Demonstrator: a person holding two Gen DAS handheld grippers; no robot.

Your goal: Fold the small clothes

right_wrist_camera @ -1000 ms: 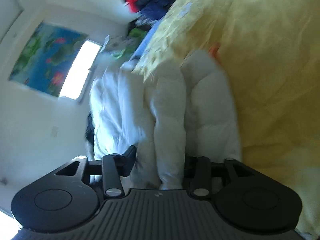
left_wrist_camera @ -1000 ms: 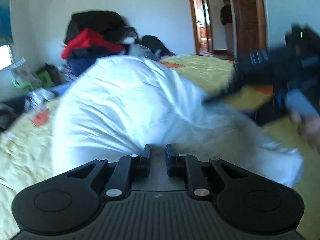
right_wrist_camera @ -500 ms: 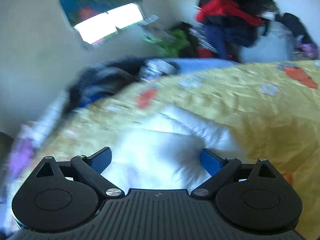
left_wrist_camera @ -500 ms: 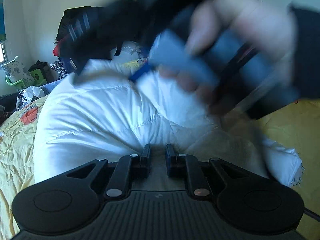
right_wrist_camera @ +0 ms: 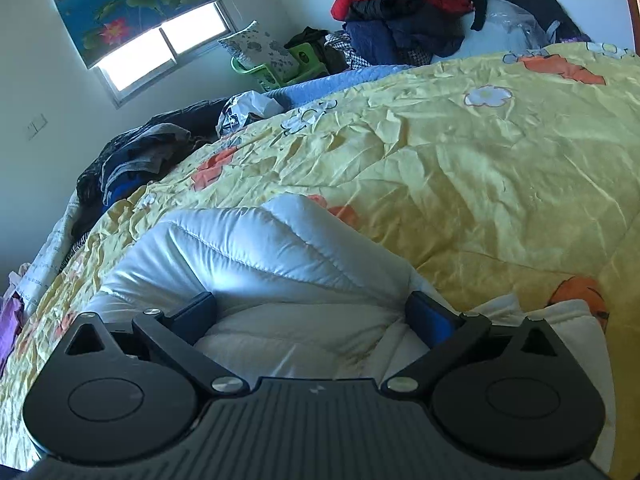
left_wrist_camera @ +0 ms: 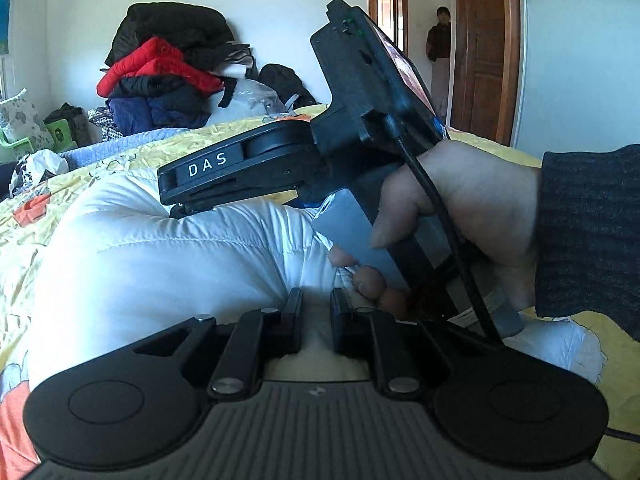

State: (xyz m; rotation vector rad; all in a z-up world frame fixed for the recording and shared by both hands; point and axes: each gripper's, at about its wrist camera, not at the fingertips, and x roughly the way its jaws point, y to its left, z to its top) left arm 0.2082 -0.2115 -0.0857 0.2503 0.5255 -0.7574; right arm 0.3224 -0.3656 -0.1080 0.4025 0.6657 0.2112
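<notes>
White puffer jacket (left_wrist_camera: 168, 264) on the yellow flowered bedspread (right_wrist_camera: 500, 168), our two grippers at its near edge.

Going left to right in the left wrist view, we see the jacket bulging over the bedspread, then our left gripper (left_wrist_camera: 316, 312) with its jaws pressed almost together, pinching a fold of the jacket's pale lining. To its right, our right hand (left_wrist_camera: 460, 216) holds the other tool just above the jacket. In the right wrist view, the right gripper (right_wrist_camera: 316, 316) has just been opening and now stands spread wide, the quilted white fabric bulging between its blue pads (right_wrist_camera: 430, 320). We cannot tell whether they touch it. A clothes pile (right_wrist_camera: 404, 4) sits beyond the bed.
</notes>
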